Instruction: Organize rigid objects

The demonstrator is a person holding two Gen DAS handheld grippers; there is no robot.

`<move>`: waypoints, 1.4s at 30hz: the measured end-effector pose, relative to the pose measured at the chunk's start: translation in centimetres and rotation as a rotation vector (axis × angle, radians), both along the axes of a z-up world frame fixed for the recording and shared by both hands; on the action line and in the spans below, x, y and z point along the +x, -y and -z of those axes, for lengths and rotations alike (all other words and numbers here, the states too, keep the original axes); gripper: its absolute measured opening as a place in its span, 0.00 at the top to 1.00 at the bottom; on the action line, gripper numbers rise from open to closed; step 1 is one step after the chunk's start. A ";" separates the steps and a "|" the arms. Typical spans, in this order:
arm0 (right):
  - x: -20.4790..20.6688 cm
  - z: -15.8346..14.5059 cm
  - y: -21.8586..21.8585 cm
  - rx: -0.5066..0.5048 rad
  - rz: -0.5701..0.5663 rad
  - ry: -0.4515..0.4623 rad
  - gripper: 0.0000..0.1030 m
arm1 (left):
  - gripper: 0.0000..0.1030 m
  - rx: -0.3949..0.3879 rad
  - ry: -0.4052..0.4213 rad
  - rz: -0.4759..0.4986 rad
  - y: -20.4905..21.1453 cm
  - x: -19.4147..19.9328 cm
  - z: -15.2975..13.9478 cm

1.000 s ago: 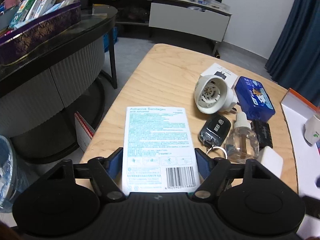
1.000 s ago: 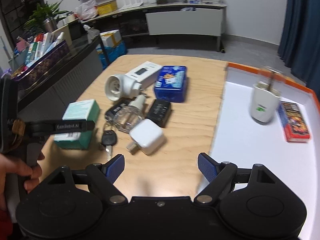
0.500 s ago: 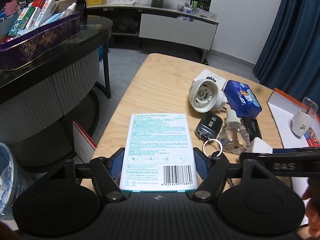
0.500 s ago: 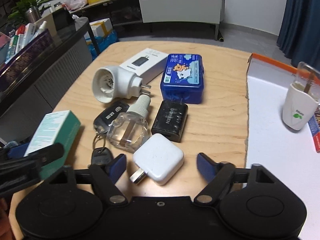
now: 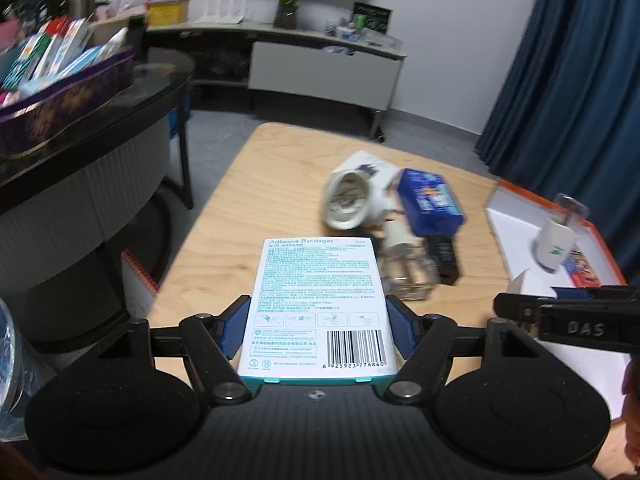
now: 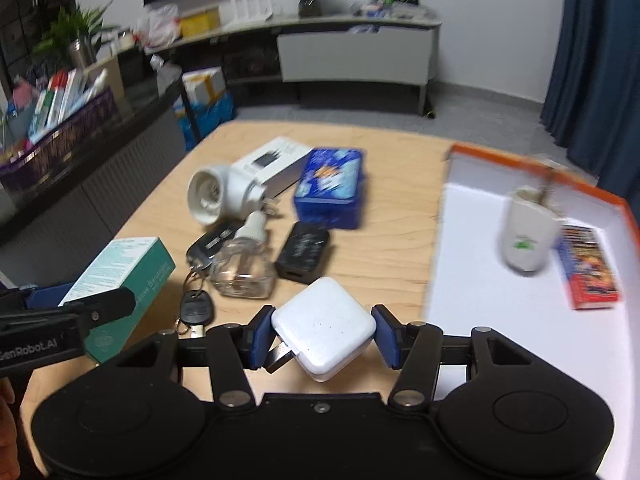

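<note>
My left gripper is shut on a teal and white adhesive bandages box and holds it above the wooden table. The box also shows in the right wrist view. My right gripper is shut on a white square charger with its prongs pointing left. On the table lie a white round adapter, a white box, a blue tin, a clear bottle, a black power block and car keys.
A white tray with an orange rim lies at the right; it holds a white cup-shaped device and a red card box. A dark counter with a purple box of items stands left of the table.
My right gripper has moved onto the white charger and closed on it. My left gripper has lifted the bandages box higher and drawn back from the table.
</note>
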State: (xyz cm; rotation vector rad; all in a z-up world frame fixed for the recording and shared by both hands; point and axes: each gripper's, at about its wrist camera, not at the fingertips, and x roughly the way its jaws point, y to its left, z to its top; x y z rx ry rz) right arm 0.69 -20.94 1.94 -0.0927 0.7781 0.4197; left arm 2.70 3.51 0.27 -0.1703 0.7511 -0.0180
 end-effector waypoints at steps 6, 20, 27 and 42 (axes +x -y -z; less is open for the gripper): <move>-2.0 -2.6 6.4 0.012 0.120 0.065 0.38 | 0.31 -0.029 0.030 0.111 5.0 -0.6 -1.5; -5.1 -4.7 18.0 0.068 0.356 0.131 0.38 | 0.31 -0.030 0.082 0.321 16.6 1.2 -4.1; -5.1 -4.1 18.9 0.102 0.358 0.122 0.38 | 0.31 -0.002 0.064 0.338 17.9 0.7 -2.8; -5.1 -3.9 18.8 0.122 0.337 0.112 0.38 | 0.31 0.039 0.047 0.319 18.4 0.6 -2.9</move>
